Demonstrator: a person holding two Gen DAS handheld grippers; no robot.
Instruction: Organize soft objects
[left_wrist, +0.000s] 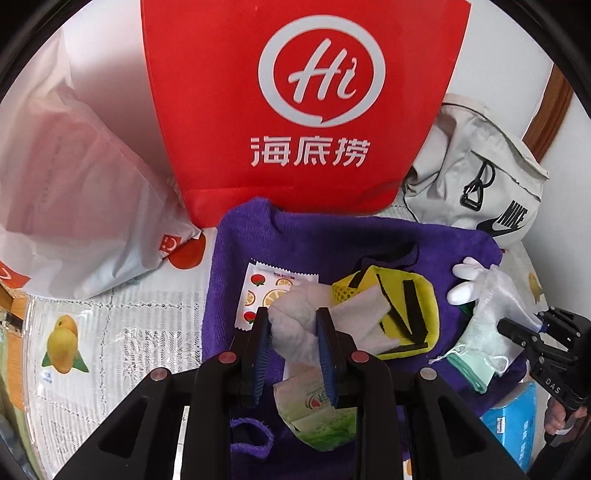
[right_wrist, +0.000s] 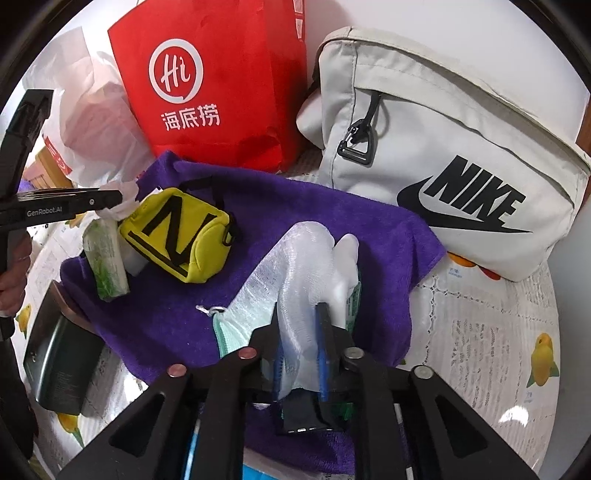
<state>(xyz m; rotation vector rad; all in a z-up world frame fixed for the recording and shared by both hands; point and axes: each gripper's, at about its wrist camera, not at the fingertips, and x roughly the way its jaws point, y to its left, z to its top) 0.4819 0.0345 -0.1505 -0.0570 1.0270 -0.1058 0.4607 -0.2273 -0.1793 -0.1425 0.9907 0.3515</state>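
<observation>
My left gripper (left_wrist: 293, 321) is shut on a white tissue (left_wrist: 291, 325) pulled from a green tissue pack (left_wrist: 317, 413), over a purple towel (left_wrist: 332, 240). A yellow pouch (left_wrist: 402, 314) with black stripes lies just right of it, and a fruit-print sachet (left_wrist: 266, 291) just left. My right gripper (right_wrist: 299, 325) is shut on a white mesh bag (right_wrist: 291, 266) with a mint green zip pouch (right_wrist: 229, 332) beside it, on the towel (right_wrist: 295, 206). The yellow pouch (right_wrist: 181, 236) and tissue pack (right_wrist: 105, 262) show at the left in the right wrist view.
A red paper bag (left_wrist: 303, 103) stands behind the towel, a white plastic bag (left_wrist: 74, 192) to its left, a grey Nike bag (right_wrist: 443, 166) to its right. A blue tissue box (left_wrist: 513, 424) and a dark box (right_wrist: 59, 369) sit at the towel's near edge.
</observation>
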